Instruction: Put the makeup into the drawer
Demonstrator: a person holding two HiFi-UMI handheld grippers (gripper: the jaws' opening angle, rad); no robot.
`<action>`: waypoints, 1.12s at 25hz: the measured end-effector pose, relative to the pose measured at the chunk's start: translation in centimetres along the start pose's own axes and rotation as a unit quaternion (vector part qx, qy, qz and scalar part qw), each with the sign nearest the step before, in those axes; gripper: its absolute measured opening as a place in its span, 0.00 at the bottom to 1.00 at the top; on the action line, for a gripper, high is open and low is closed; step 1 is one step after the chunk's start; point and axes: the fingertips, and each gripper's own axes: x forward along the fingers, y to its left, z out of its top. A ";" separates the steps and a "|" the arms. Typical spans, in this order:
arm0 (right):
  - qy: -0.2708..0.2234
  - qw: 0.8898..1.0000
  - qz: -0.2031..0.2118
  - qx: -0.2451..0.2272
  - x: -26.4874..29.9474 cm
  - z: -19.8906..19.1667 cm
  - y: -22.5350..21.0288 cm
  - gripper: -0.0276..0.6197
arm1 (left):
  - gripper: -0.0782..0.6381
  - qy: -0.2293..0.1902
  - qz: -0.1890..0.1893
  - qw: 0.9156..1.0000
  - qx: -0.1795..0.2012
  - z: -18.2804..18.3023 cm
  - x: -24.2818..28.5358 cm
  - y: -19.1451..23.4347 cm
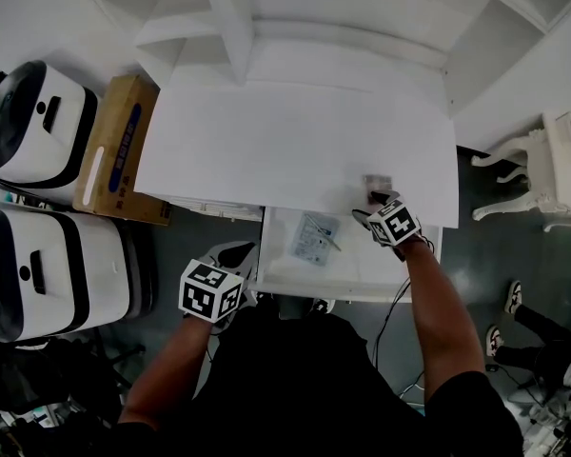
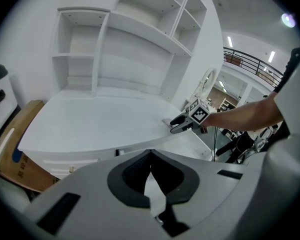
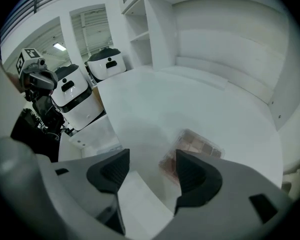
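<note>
White desk (image 1: pixel 266 141), palette (image 1: pixel 377 185) just before wide-open right tongs (image 3: pixel 150 170); left tongs (image 2: pixel 149 155) closed, empty, by open drawer (image 1: pixel 362 267); cardboard box (image 1: pixel 119 150) left

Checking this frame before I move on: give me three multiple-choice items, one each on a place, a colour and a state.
1. The palette lies: A in the drawer; B on the desk; C on a shelf.
2. The desk is: A white; B brown; C black.
3. The right gripper is: A shut on the palette; B shut and empty; C open.

Answers: 1 B, the palette rests on the desk top near its front edge. 2 A, the top is plain white in every view. 3 C, its jaws stand apart and the pads do not press on the palette.
</note>
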 end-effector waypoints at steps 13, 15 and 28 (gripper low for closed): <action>0.014 0.999 -0.011 -0.038 -1.9 -3.8 3.3 0.47 | 0.12 -0.002 -0.032 0.999 0.029 0.8 1.1 -2.7; 0.001 0.999 -0.020 -0.028 -2.3 -3.7 3.4 0.47 | 0.12 -0.002 -0.035 0.999 0.034 0.8 1.1 -3.0; -0.307 0.743 0.011 0.595 -4.3 -7.6 0.7 0.46 | 0.12 0.000 -0.019 0.999 0.034 -0.5 -0.6 -2.4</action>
